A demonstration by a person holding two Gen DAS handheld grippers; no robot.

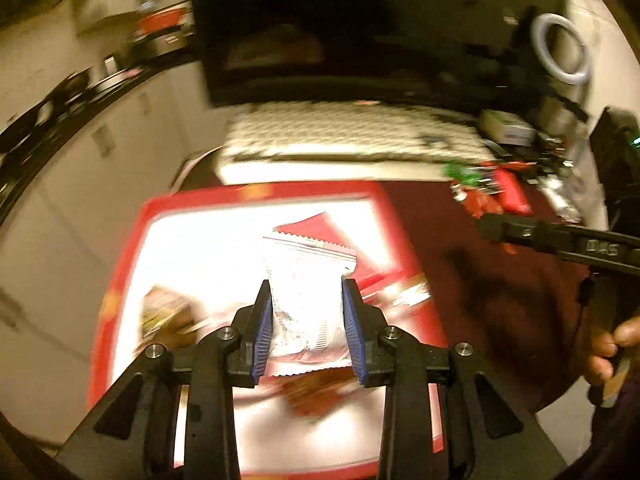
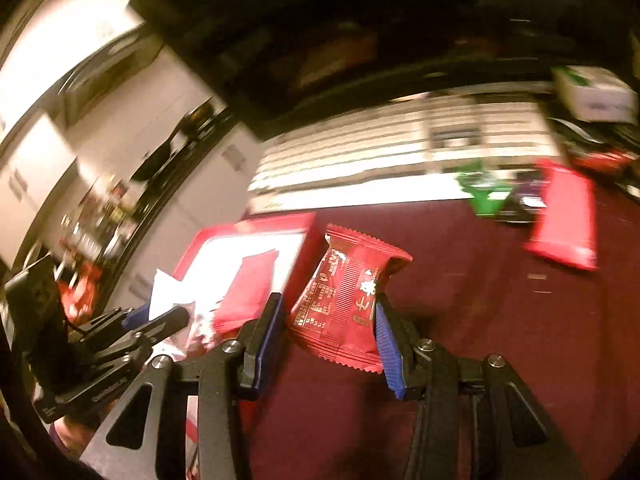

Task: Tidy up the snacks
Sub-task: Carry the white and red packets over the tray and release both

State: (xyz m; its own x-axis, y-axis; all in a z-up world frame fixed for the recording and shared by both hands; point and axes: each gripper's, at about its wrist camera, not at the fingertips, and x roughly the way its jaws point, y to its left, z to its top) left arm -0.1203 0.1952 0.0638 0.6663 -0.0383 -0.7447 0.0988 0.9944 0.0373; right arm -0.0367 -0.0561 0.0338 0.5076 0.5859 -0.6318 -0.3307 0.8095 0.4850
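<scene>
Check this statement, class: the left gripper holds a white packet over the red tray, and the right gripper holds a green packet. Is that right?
One detail is wrong. The right gripper holds a red packet, not a green one, as the right wrist view shows. The left gripper does hold a white packet over the red tray.

Both tongs, left and right, point downward, each clamped on a packet.

Packets in tray
</scene>
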